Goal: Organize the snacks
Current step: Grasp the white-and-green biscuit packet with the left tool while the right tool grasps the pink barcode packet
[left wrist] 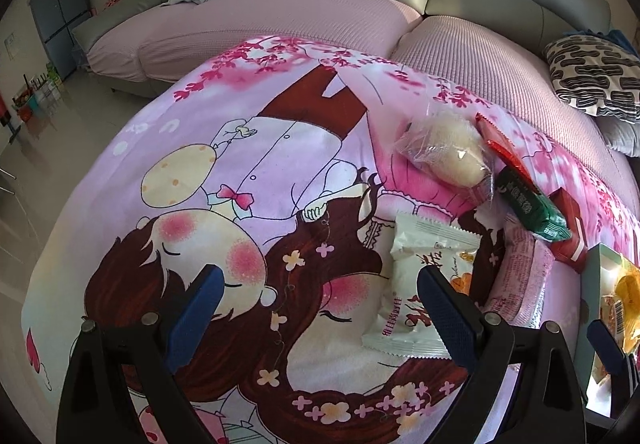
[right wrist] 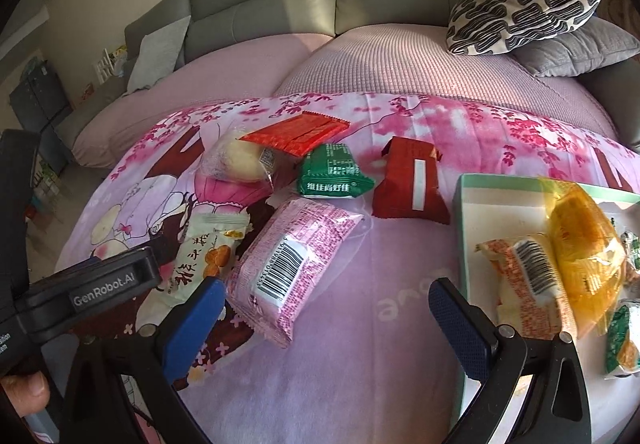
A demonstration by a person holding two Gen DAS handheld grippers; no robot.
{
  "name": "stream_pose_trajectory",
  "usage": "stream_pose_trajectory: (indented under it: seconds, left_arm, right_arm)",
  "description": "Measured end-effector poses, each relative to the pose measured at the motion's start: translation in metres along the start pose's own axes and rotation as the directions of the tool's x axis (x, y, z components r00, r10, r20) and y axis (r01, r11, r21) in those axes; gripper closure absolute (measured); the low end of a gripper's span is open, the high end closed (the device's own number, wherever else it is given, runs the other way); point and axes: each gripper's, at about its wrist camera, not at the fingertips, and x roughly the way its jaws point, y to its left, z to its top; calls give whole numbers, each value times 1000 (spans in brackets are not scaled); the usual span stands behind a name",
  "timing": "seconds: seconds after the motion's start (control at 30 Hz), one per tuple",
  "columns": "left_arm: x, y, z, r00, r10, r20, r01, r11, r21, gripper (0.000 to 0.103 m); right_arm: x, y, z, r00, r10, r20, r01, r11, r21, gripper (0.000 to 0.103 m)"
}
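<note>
**Snacks on the blanket, some in the box**

Your box point(right wrist: 464, 228) holds a yellow pack point(right wrist: 584, 244), a barcoded pack point(right wrist: 528, 284) and green ones, cut off. Pink pack point(right wrist: 296, 268) lies between your right gripper point(right wrist: 324, 304) jaws, spread wide. Left gripper point(left wrist: 320, 308) jaws are apart too; "GenRobot.AI" shows on it.

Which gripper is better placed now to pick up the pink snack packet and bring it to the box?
Probably the right. The right gripper is open with the pink packet just ahead of its left finger, and the box lies beside its right finger. The left gripper is nearer the white packet.
</note>
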Motion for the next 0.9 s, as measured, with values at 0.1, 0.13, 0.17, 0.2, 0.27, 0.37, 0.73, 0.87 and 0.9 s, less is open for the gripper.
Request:
stream_pose_trajectory:
  seconds: [0.1,0.13,0.17,0.2,0.27,0.37,0.73,0.87,0.9]
  left_arm:
    - [3,3,1,1000,2,-9,-2,1000,-7,6]
    - [4,4,1,1000,9,-10,-9,1000,-12,6]
    - [5,6,2,1000,15,-12,-15,1000,-17,6]
    - [6,8,2,1000,19,-14,-19,1000,-23,6]
    - [8,12,4,1000,22,-17,-23,999,-35,6]
    - [10,16,6,1000,25,-17,-26,999,-46,6]
    - [13,7,7,1000,21,-16,-21,1000,-22,6]
    - [11,2,7,1000,4,-13,-5,1000,-13,6]
    - [11,1,7,1000,0,-13,-1,1000,-10,6]
  right_arm:
    - [8,3,2,1000,8,-6,-8,1000,13,0]
    - [11,4,4,1000,8,-3,-8,1000,18,0]
    - [14,5,6,1000,6,-1,-6,1000,22,0]
    - [16,6,8,1000,1,1,-1,1000,23,0]
    - [20,8,15,1000,-11,18,11,1000,17,0]
    - [25,10,19,999,-18,31,18,1000,13,0]
    - [45,4,14,997,-70,-43,71,997,11,12]
    - [46,5,12,994,-99,-52,99,995,-13,19]
    - [45,4,12,993,-104,-52,103,995,-17,22]
